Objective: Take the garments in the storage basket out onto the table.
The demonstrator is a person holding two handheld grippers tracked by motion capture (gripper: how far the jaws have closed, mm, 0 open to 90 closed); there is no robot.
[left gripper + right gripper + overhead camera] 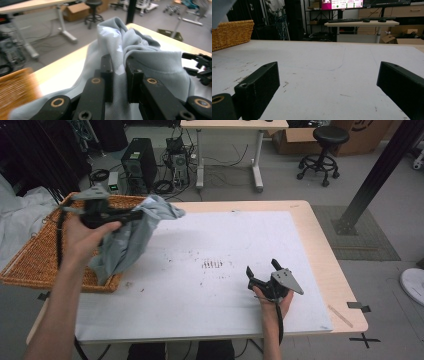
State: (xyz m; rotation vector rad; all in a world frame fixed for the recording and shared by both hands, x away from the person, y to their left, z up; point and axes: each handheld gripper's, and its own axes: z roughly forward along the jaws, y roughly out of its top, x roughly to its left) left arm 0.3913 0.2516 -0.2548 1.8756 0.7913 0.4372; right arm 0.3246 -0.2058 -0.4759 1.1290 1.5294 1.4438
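While your left gripper (134, 215) pinches the grey shirt (129, 240) tight, the shirt hangs over the basket (35, 262) edge, so it can come out. Your right gripper (262, 272) rests open on the white mat (215, 295), holding nothing, ready to help.

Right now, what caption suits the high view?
Left claw lifts a grey garment from the wicker basket.

Light: even, soft indoor brightness across the white mat (215, 270).
Shadows: faint.
Blur: wicker basket (15, 87) smeared beside the sharper grey garment (147, 57).
Glare: monitor (342, 3) washed bright.
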